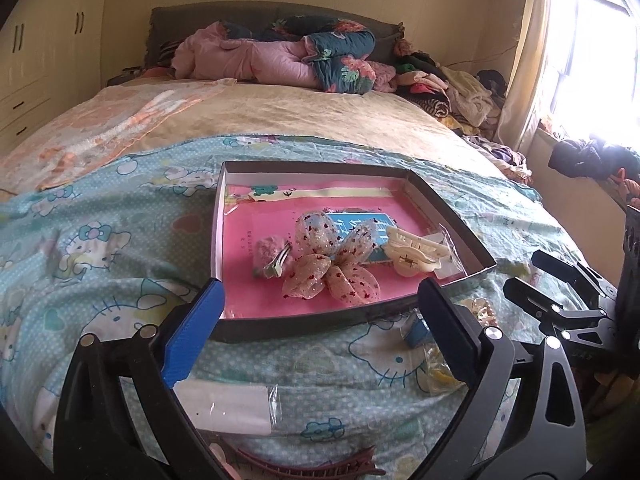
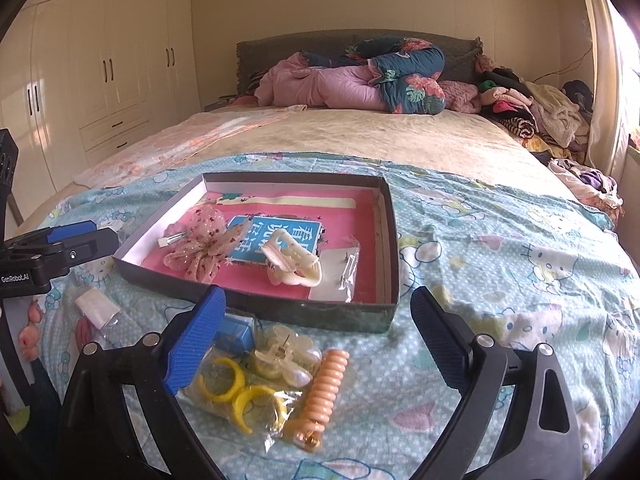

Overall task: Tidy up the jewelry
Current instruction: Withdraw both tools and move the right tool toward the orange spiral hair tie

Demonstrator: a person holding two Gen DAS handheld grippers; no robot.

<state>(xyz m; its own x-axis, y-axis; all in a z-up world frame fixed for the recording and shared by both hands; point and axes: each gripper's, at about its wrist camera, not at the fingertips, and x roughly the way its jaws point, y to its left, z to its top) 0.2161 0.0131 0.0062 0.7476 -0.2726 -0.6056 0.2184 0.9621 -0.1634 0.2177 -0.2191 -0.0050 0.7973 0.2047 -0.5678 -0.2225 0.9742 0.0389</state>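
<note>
A: Left wrist view: set low over the foot of the bed (image 1: 320, 112), looking forward and downward between the left gripper (image 1: 320, 320) fingers. The shallow box (image 1: 304, 330) lies near, straight ahead; the headboard (image 1: 192, 16) is far behind, the window (image 1: 592, 52) at the right edge.

B: Right wrist view: same low slant, placed further right. The box (image 2: 256, 312) sits ahead and slightly left of the right gripper (image 2: 320, 328); the wardrobe (image 2: 100, 60) fills the left side.

A: Shared between both: box, cartoon-print sheet (image 1: 100, 240), quilt pile (image 1: 280, 56), clothes heap (image 1: 448, 80).

B: Each view catches the other gripper at its edge, the left one (image 2: 60, 248) here.
</note>
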